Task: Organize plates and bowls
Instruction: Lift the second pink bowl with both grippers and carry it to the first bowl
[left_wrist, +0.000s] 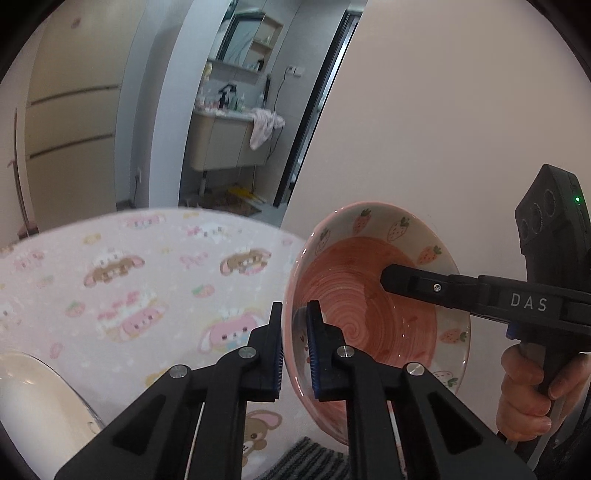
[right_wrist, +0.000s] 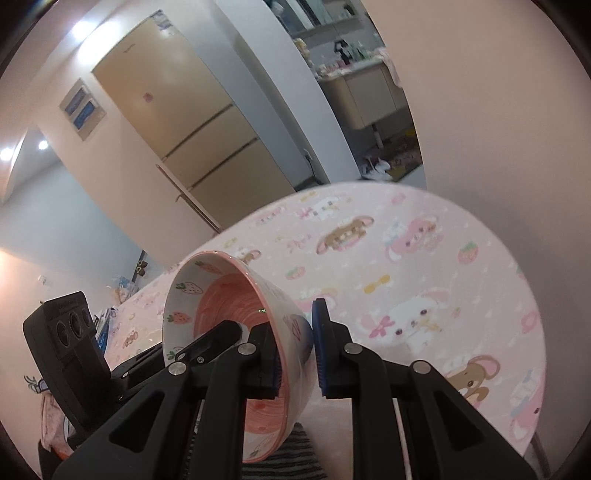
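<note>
Left wrist view: my left tongs (left_wrist: 295, 350) are pinching the near rim of a round ceramic bowl (left_wrist: 354, 295), pink-swirled inside with small strawberries painted round its white upper wall. One blue-ribbed pad sits on the outer wall, the other inside. The bowl is tipped up on edge, its mouth facing me, and it hangs above the right part of the table covered in a pink cartoon-bunny cloth (left_wrist: 147, 273). My right tongs (left_wrist: 391, 275) come in from the right, one black finger lying inside the bowl; my right hand (left_wrist: 532, 391) grips their handle. A pale, shiny rounded dish (left_wrist: 33, 398) sits at the table's near left corner, only partly in view. A striped grey cloth (left_wrist: 306, 458) shows at the near edge under the bowl.

Right wrist view: my right tongs (right_wrist: 295, 347) are pressed onto the bowl (right_wrist: 229, 295) wall, left pad inside, right pad on the outside. The bowl is tilted, mouth turned left, held clear of the pink cloth (right_wrist: 424, 258) near its near left edge. My left tongs (right_wrist: 236, 328) reach into the bowl from the left, clamped on the opposite rim.
</note>
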